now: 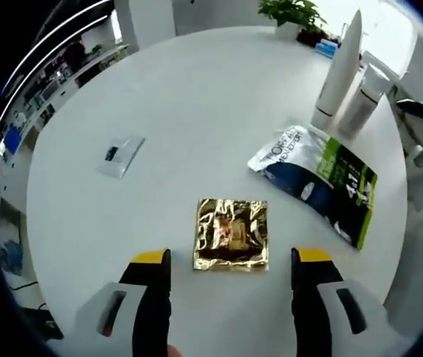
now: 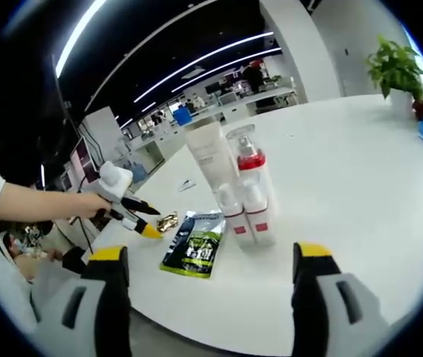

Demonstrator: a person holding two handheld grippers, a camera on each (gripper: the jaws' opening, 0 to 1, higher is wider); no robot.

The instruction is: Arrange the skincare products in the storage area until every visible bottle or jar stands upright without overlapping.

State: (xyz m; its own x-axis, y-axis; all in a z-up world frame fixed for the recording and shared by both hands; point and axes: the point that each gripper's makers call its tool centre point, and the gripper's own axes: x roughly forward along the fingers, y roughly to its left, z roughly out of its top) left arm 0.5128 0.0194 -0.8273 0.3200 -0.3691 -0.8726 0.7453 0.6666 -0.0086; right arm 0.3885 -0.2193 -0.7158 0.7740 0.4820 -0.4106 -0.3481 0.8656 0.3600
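Left gripper view, gripper (image 1: 230, 277) released, three sachets (one gold (image 1: 231, 233)), two bottles (image 1: 339, 71).

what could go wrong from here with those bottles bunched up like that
The bottles and white tube stand bunched close together, so gripping one may well topple its neighbours. The sachet pack lies flat right beside them and could be dragged along or snag a bottle base. The open left gripper hovers over the gold foil sachet, which might crumple.

Print on small white sachet (image 1: 120, 156) at 9 o'clock too small to read. Gold foil packet (image 2: 168, 221) half hidden behind left gripper (image 2: 143, 220). Distant desks (image 2: 218, 104) at 12 o'clock blurred.
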